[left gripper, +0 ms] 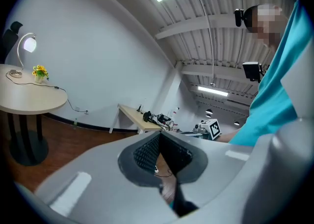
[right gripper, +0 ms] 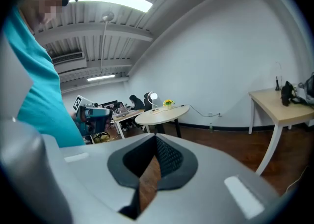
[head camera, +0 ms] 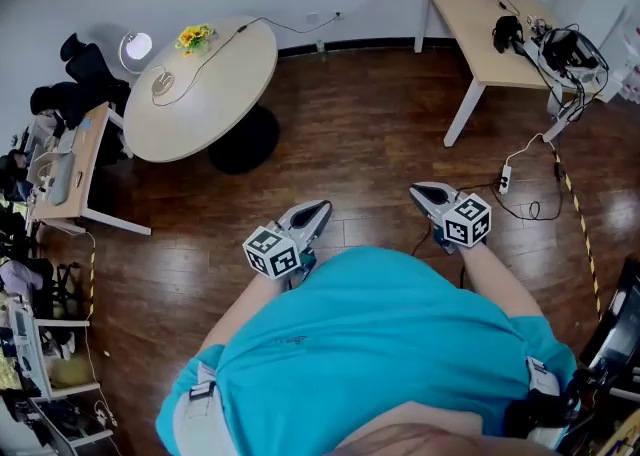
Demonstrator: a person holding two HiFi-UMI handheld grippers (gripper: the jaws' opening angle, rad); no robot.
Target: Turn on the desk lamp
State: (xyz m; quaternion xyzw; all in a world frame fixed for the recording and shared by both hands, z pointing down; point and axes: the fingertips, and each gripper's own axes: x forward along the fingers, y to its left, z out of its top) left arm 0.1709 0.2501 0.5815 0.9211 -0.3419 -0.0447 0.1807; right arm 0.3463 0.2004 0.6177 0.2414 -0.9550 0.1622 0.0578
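Observation:
The desk lamp (head camera: 137,46) stands at the far edge of a round beige table (head camera: 215,94) at the upper left; its round head glows white, and its cord runs across the tabletop. It also shows small in the left gripper view as the lamp (left gripper: 28,45) and in the right gripper view as the lamp (right gripper: 153,97). Both grippers are held close to the person's teal-shirted body, well away from the table. My left gripper (head camera: 318,210) (left gripper: 158,135) is shut with nothing in it. My right gripper (head camera: 420,190) (right gripper: 156,138) is shut and empty too.
A pot of yellow flowers (head camera: 194,37) sits by the lamp. A rectangular table (head camera: 480,44) with cables and black gear stands at the back right. A power strip (head camera: 505,179) and cords lie on the wooden floor. Cluttered desks and shelves (head camera: 55,174) line the left side.

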